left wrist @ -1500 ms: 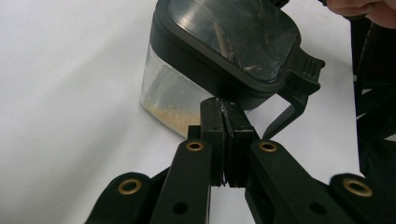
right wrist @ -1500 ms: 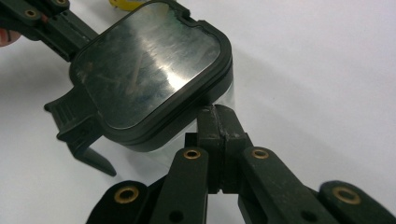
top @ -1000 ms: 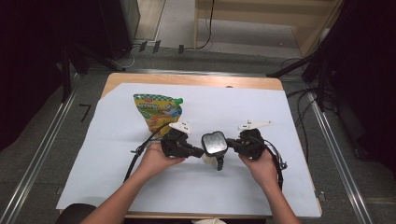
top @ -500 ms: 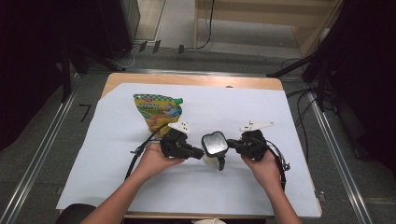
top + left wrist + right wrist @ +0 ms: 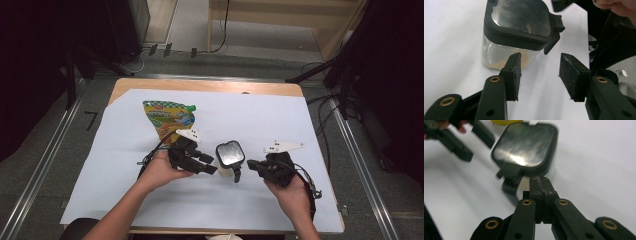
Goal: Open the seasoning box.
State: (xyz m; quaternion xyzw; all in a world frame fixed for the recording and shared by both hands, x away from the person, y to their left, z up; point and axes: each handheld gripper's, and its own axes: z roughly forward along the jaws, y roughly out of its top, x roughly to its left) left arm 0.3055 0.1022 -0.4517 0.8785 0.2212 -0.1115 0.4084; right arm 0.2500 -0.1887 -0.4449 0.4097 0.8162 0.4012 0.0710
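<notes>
Jar (image 5: 229,158) on table sheet (image 5: 250,120), pouch (image 5: 167,116) behind-left, claws flanking jar

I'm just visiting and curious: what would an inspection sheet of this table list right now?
Surface: wooden table covered by a white sheet.
Job's things: small clear jar with a black latching lid, a little pale grain at its bottom, standing between the grippers.
Clutter: colourful pouch lying behind the left gripper.
Grippers: left gripper open, beside the jar; right gripper shut, empty.
Cables: black cable trailing from the left gripper.
Surroundings: floor cables, metal rails.
</notes>
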